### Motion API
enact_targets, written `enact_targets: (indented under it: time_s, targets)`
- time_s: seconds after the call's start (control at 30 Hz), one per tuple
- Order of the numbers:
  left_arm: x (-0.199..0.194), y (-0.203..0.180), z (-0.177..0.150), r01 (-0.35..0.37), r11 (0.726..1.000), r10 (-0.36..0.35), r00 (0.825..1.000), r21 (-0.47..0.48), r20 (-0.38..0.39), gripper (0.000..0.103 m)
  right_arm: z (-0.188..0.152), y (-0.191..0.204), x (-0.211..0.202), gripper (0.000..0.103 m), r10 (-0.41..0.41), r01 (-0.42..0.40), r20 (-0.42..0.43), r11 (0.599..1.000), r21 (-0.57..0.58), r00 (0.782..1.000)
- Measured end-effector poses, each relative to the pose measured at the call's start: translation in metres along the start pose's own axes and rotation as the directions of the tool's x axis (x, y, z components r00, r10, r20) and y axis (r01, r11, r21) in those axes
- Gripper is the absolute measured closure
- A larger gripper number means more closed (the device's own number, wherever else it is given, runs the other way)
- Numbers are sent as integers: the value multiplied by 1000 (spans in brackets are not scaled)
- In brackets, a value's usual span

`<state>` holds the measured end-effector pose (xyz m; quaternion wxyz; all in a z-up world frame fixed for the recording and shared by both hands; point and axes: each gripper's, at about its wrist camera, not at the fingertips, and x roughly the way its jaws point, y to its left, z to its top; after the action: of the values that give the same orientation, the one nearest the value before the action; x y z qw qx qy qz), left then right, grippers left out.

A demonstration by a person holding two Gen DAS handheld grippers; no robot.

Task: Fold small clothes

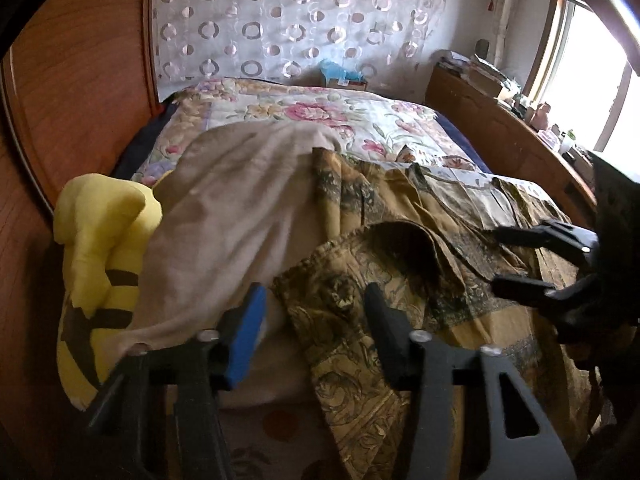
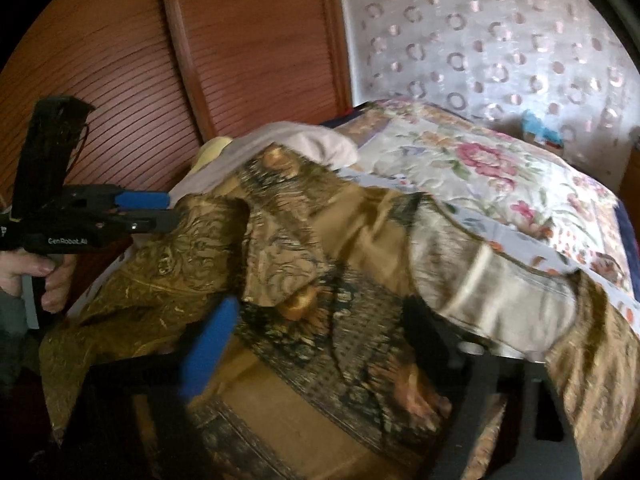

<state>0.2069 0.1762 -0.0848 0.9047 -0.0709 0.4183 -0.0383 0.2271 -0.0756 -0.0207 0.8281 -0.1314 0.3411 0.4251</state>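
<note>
A gold-and-dark patterned silky garment [image 1: 400, 248] lies rumpled across the near part of the bed [image 1: 304, 108], over a floral quilt and beside a plain beige cloth [image 1: 240, 208] that drapes a yellow plush toy with dark stripes [image 1: 100, 248]. It is spread wide, not bunched, which probably suits finding an edge to fold from, though its outline is too creased to say which part is sleeve, hem or collar. The left gripper [image 1: 316, 320] hangs low over the garment's near left edge, its fingers partly apart, one blue pad [image 1: 248, 332] over the beige cloth and the black one over the patterned fabric; nothing looks pinched between them, so it reads as lining up for a grasp. The right gripper [image 2: 316, 344] has its fingers set wider, straddling a fold of the patterned fabric; motion blur hides whether the pads press on it, so I cannot tell if it has hold. From the right wrist view a person's hand [image 2: 40, 276] is seen on the left tool's handle. The garment's near edge drops out of sight below both cameras, and the far right side of the room is washed out by window light.
</note>
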Motion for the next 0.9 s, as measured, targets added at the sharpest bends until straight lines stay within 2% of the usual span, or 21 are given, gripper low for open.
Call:
enact_targets:
  time_s: [0.07, 0.13, 0.27, 0.33, 0.37, 0.43, 0.5, 0.57, 0.6, 0.63, 0.67, 0.7, 0.73, 0.9]
  targets:
    - [1, -2, -2, 9, 1000, -9, 1000, 2, -10, 73, 2, 5, 10, 37, 27, -27, -28, 999, -29, 999]
    - [-1, -3, -2, 11, 1000, -11, 1000, 12, -8, 94, 4, 10, 20, 40, 28, -30, -48, 998, -57, 998]
    - [-15, -10, -3, 38, 999, -39, 999, 34, 29, 98, 8, 11, 35, 57, 1, -8, -71, 995, -95, 997]
    - [-20, -16, -4, 65, 997, -66, 997, 36, 33, 100, 10, 11, 42, 69, -6, -1, -71, 995, -102, 997]
    - [-22, -18, -4, 59, 997, -61, 997, 40, 37, 100, 12, 9, 43, 77, -14, 7, -71, 995, -100, 997]
    - [-25, -18, -5, 44, 998, -46, 998, 42, 47, 100, 14, 5, 43, 84, -9, 3, -66, 996, -84, 998]
    - [-27, -15, -5, 11, 999, -13, 998, 35, 53, 100, 16, 5, 42, 96, -61, 56, -47, 994, -97, 997]
    - [-26, -10, -2, -31, 999, 30, 998, 29, 51, 99, 18, 0, 38, 97, -133, 130, -24, 987, -95, 991]
    - [-25, -9, -1, -43, 999, 42, 998, 26, 45, 94, 19, -5, 36, 97, -154, 152, -22, 985, -79, 988]
    - [-22, -7, 0, -52, 998, 51, 998, 22, 38, 83, 18, -11, 34, 97, -177, 175, -24, 983, -60, 984]
    - [-20, -4, 0, -57, 998, 56, 998, 14, 32, 78, 18, -17, 33, 97, -192, 191, -25, 981, -36, 981]
    - [-18, -2, -1, -55, 998, 54, 998, 9, 33, 67, 17, -23, 31, 97, -186, 186, -21, 983, -10, 982]
    - [-16, 0, -1, -46, 999, 46, 998, 0, 30, 62, 16, -26, 28, 97, -178, 179, -19, 984, 10, 984]
    - [-2, 4, -6, -52, 999, 52, 999, -15, -5, 62, 7, -39, 8, 87, -206, 205, 5, 976, 68, 979]
